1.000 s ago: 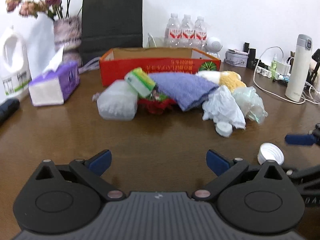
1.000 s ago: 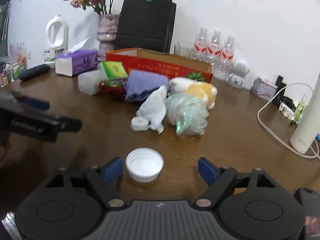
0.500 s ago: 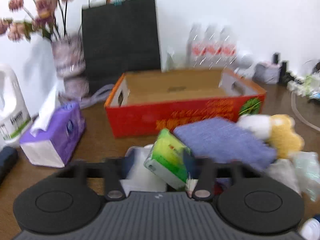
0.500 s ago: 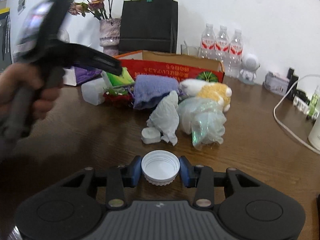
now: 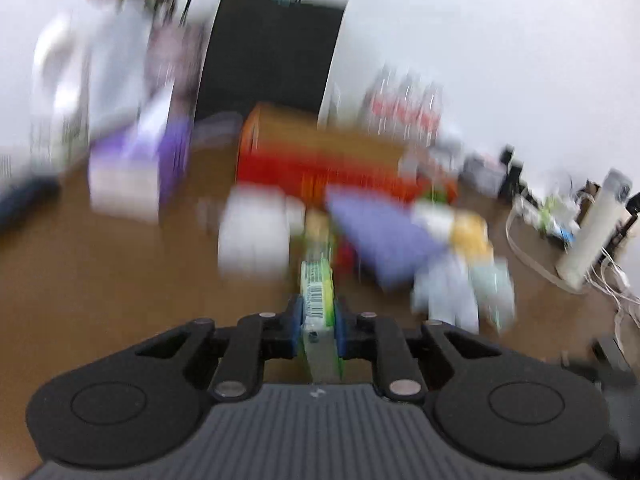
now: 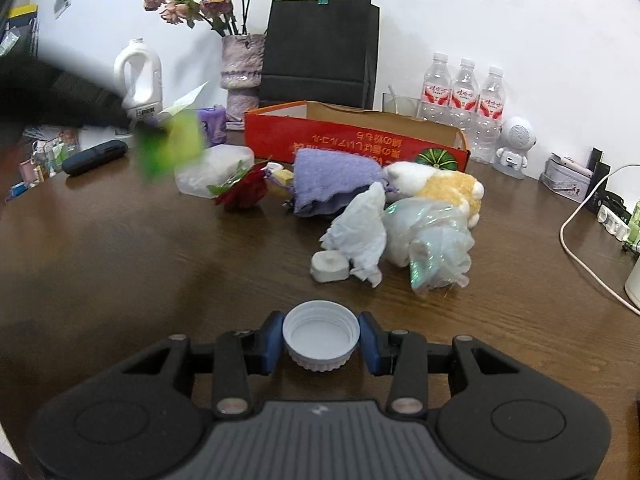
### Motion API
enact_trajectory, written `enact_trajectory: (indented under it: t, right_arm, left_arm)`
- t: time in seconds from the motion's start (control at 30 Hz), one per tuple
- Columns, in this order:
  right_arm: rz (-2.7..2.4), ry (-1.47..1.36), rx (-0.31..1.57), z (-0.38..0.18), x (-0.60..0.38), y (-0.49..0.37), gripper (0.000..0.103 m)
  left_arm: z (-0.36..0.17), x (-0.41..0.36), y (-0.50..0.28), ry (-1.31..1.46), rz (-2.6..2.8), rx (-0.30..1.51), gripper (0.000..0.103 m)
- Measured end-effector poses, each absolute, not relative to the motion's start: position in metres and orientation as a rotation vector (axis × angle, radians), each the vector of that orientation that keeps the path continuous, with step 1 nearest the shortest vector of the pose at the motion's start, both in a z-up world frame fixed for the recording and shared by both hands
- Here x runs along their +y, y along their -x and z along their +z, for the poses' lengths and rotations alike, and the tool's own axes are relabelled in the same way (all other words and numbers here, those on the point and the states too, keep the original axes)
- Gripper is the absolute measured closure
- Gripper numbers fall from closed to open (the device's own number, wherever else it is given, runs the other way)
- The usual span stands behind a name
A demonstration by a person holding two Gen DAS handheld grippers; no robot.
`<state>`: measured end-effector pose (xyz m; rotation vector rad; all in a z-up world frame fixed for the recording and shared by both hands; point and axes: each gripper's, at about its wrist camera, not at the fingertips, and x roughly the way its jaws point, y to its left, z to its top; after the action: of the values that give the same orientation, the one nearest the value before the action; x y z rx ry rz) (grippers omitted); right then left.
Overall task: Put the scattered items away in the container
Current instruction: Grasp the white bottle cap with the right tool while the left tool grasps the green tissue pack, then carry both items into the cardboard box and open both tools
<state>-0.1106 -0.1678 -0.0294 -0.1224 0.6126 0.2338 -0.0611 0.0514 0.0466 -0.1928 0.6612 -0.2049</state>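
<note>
Left gripper has just been closing, jaws now clamped on a green packet, lifted clear of the table near the pile. Right gripper pinches a white cap, wide side up, low over the near table. Red box sits far centre, open top, just behind the pile. To do it well: carry each item over the near wall before letting go, release low inside, keep the cap level.

Counts: one box, one cap held, one packet held, one purple cloth, one plush toy, three water bottles, one black bag.
</note>
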Motion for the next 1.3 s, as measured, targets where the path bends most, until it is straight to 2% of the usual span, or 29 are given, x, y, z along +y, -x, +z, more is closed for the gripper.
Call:
enact_trajectory:
  t: [0.07,0.13,0.17,0.2,0.23,0.4,0.57,0.6,0.67,0.73,0.87,1.03,1.13,1.3]
  right_arm:
    - [0.233,0.112,0.618,-0.028,-0.167,0.114,0.064]
    - [0.235,0.101,0.624,-0.027,-0.167,0.118,0.064]
    - [0.236,0.096,0.629,-0.026,-0.167,0.119,0.064]
    - [0.234,0.094,0.633,-0.026,-0.166,0.122,0.064]
    - [0.231,0.092,0.632,-0.026,-0.166,0.124,0.064]
    - [0.205,0.084,0.610,-0.023,-0.168,0.136,0.060]
    - [0.187,0.092,0.608,-0.022,-0.170,0.140,0.060]
    - [0.185,0.090,0.606,-0.022,-0.170,0.140,0.060]
    - [0.181,0.081,0.602,-0.025,-0.172,0.140,0.061]
    - [0.182,0.077,0.623,-0.030,-0.172,0.136,0.064]
    - [0.195,0.072,0.611,-0.031,-0.169,0.136,0.064]
    - [0.216,0.012,0.500,0.003,-0.174,0.132,0.064]
    - [0.220,0.000,0.398,0.039,-0.183,0.110,0.064]
    - [0.198,-0.046,0.345,0.093,-0.214,0.010,0.064]
  left_arm:
    - [0.033,0.055,0.076,0.221,-0.198,0.682,0.085]
    - [0.026,0.054,0.084,0.213,-0.186,0.674,0.061]
    - [0.025,0.050,0.089,0.181,-0.183,0.665,0.033]
    - [0.024,0.045,0.093,0.139,-0.189,0.651,0.018]
    - [0.023,0.038,0.098,0.080,-0.201,0.629,0.015]
    - [0.017,0.017,0.093,-0.097,-0.124,0.599,0.015]
    - [0.006,0.023,0.074,-0.059,-0.058,0.662,0.020]
    - [0.004,0.025,0.073,-0.059,-0.046,0.663,0.037]
    - [0.003,0.029,0.074,-0.037,-0.046,0.647,0.057]
    - [0.005,0.030,0.078,-0.031,-0.054,0.651,0.057]
    - [0.015,0.028,0.091,-0.033,-0.062,0.600,0.058]
    - [0.058,0.030,0.080,0.049,-0.112,0.483,0.058]
    - [0.084,0.037,0.038,0.149,-0.165,0.466,0.058]
    - [0.127,0.024,-0.086,0.065,-0.116,0.378,0.057]
